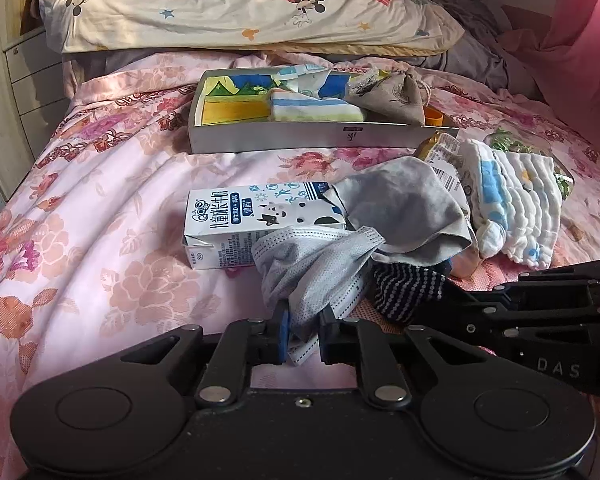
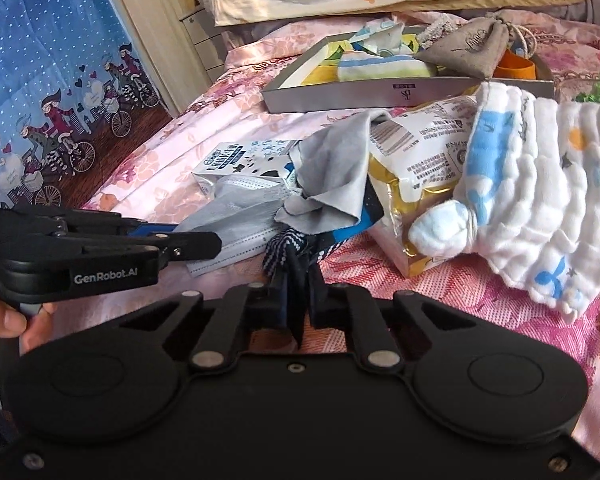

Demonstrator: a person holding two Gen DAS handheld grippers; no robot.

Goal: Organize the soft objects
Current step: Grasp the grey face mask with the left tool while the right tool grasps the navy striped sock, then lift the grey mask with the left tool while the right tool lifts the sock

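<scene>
My left gripper (image 1: 303, 334) is shut on a grey face mask (image 1: 316, 276) that lies against a milk carton (image 1: 256, 220) on the bed. My right gripper (image 2: 298, 304) is shut on a dark striped sock (image 2: 290, 258), which also shows in the left wrist view (image 1: 406, 288). A grey cloth (image 1: 404, 208) drapes over the pile. A white quilted cloth with blue print (image 2: 540, 192) lies on the right, partly over a snack packet (image 2: 424, 152). A shallow box (image 1: 320, 138) further back holds a striped cloth (image 1: 312, 106) and a grey pouch (image 1: 396, 100).
The bed has a pink flowered cover (image 1: 100, 208). A cartoon-print pillow (image 1: 236, 4) lies at the head. A drawer unit (image 1: 24, 72) stands at the left. A blue curtain (image 2: 44, 60) hangs at the left in the right wrist view. An orange cup (image 2: 516, 66) sits in the box.
</scene>
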